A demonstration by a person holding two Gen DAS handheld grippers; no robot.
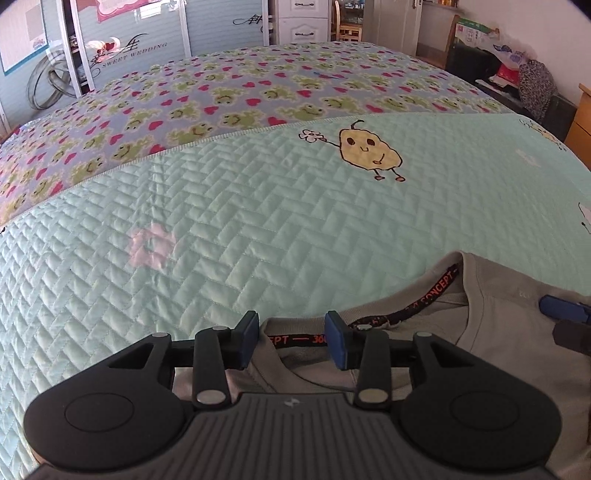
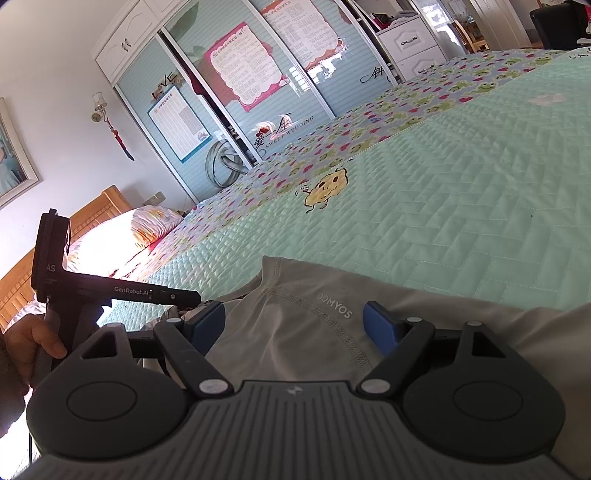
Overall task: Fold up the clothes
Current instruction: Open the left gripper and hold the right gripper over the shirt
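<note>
A grey T-shirt [image 1: 509, 332] lies flat on the bed, its collar lined with a black tape [image 1: 417, 306] carrying orange letters. My left gripper [image 1: 292, 341] hovers over the collar's edge; its blue pads stand apart on either side of the cloth and press on nothing. In the right wrist view the same shirt [image 2: 295, 295] shows a white DOMYOS print, and my right gripper [image 2: 295, 325] is open wide just above it. One blue pad [image 1: 559, 308] of the right gripper shows at the shirt's right side. A hand [image 2: 33, 339] holds the left gripper's black body [image 2: 110, 291].
The shirt rests on a mint quilted bedspread [image 1: 221, 221], with a frog-and-heart blanket [image 1: 221, 96] beyond it. A pillow [image 2: 122, 236] and wooden headboard [image 2: 96, 210] are at the bed's end. Sliding wardrobe doors [image 2: 221, 110] and white drawers [image 1: 303, 22] line the far wall.
</note>
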